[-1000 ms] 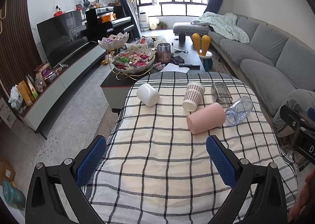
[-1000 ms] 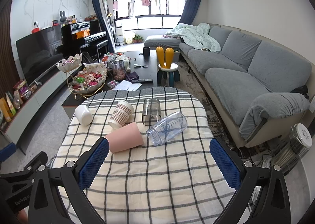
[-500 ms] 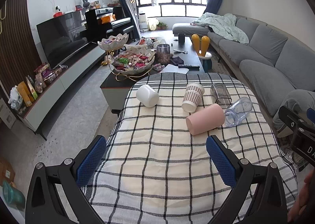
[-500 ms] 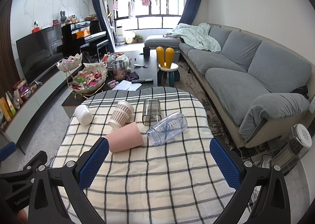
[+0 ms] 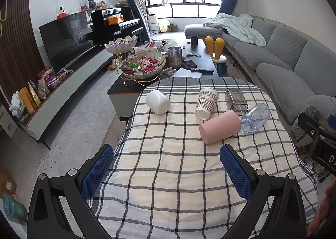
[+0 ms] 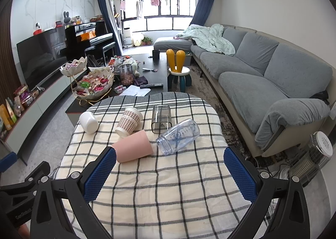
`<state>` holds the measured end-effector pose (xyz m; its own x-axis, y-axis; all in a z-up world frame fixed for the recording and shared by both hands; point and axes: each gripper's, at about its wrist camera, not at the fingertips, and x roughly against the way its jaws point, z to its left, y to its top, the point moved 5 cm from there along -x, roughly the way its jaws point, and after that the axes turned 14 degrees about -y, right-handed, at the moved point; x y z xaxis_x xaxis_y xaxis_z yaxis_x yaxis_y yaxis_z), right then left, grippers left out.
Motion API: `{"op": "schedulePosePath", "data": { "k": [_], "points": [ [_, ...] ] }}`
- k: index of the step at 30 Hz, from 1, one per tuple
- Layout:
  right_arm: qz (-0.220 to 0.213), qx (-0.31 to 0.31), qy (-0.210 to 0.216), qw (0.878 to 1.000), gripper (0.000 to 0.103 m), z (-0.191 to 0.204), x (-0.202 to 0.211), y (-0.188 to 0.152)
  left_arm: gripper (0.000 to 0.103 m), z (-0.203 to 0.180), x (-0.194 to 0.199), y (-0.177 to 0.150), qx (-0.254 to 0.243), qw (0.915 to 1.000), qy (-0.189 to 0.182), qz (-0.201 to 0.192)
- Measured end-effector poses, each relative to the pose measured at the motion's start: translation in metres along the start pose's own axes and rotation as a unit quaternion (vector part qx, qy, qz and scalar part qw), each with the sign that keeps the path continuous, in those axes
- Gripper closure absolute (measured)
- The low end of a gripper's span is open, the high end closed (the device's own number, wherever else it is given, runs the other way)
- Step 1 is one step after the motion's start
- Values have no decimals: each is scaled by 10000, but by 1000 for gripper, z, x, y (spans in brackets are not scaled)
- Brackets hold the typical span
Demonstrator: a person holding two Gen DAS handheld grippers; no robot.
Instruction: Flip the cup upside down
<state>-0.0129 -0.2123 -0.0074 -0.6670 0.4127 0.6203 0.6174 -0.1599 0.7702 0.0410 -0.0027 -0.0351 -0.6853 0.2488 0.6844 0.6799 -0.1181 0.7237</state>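
Observation:
Several cups lie on their sides on a table with a checked cloth (image 5: 168, 165) (image 6: 168, 176): a white cup (image 5: 158, 101) (image 6: 89, 122), a brown-checked paper cup (image 5: 205, 100) (image 6: 128, 121), a pink cup (image 5: 219, 126) (image 6: 134, 148), a clear square cup (image 5: 236, 101) (image 6: 161, 119) and a clear bottle (image 5: 255, 118) (image 6: 178, 136). My left gripper (image 5: 167, 152) is open and empty above the near half of the table. My right gripper (image 6: 170, 155) is open and empty, its left finger (image 6: 100, 172) close to the pink cup.
A dark coffee table (image 5: 130, 87) with a snack bowl (image 5: 142, 66) stands beyond the table. A grey sofa (image 6: 273, 79) runs along the right. A TV unit (image 5: 69, 83) is on the left. A small fan (image 6: 315, 155) stands on the floor at right.
The left wrist view has shifted slightly, so the cups sit a touch lower and nearer. The right gripper has barely moved. Both stay open.

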Motion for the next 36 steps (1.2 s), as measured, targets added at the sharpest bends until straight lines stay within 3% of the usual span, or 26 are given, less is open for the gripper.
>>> {"op": "schedulePosePath", "data": {
  "k": [9, 17, 36],
  "points": [
    [-90, 30, 25, 10000, 0, 8, -8, 12, 0, 8, -12, 16, 0, 9999, 77, -116],
    [-70, 78, 75, 9999, 0, 26, -38, 30, 0, 21, -38, 35, 82, 9996, 160, -217],
    [-103, 301, 5, 9995, 0, 75, -134, 77, 0, 70, -148, 85, 503, 9941, 880, -398]
  ]
}}
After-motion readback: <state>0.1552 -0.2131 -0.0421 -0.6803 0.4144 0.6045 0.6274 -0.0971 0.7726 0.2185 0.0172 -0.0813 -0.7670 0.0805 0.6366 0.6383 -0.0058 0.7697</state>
